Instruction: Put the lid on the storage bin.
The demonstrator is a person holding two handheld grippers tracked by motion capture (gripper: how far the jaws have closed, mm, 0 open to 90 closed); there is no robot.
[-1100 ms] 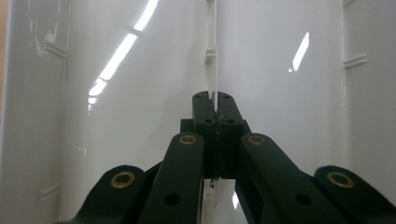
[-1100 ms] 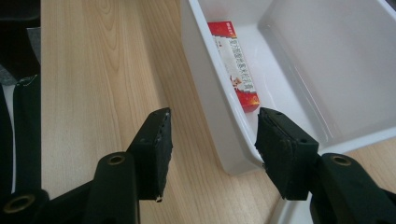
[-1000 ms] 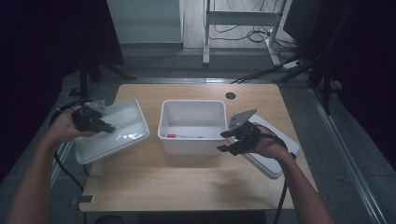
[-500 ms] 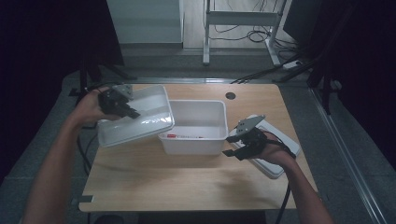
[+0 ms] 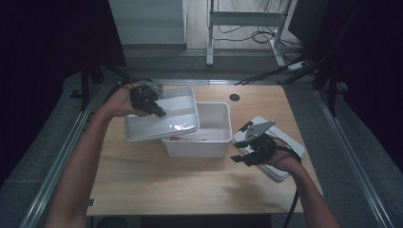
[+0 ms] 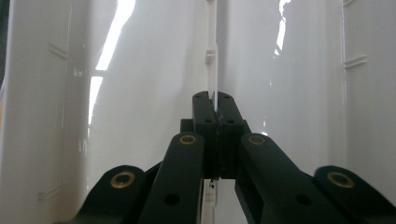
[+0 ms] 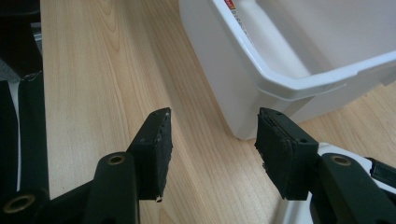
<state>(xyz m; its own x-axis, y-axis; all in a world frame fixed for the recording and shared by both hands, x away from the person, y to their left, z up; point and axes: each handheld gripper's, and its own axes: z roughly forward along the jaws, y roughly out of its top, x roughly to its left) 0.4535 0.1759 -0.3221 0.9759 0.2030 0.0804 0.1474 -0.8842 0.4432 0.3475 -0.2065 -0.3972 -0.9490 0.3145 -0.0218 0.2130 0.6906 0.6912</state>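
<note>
A white plastic bin (image 5: 225, 122) (image 7: 261, 70) stands open in the middle of the wooden table (image 5: 157, 185). My left gripper (image 5: 159, 113) (image 6: 213, 98) is shut on the edge of a white lid (image 5: 166, 118) (image 6: 140, 70). It holds the lid tilted in the air, overlapping the bin's left side. My right gripper (image 5: 240, 153) (image 7: 212, 126) is open and holds nothing. It hovers just right of the bin's near right corner, above a second white lid (image 5: 281, 172) lying flat on the table.
A small dark round hole (image 5: 234, 97) sits in the tabletop behind the bin. A red-and-white label (image 5: 177, 139) shows inside the bin's front wall. Bare wood (image 7: 116, 70) lies in front of the bin. A metal stand and cables (image 5: 247, 33) are on the floor beyond.
My left gripper has lifted the white lid off the table's left side and carried it rightward, over the bin. My right gripper has drifted slightly right and nearer, still open.
</note>
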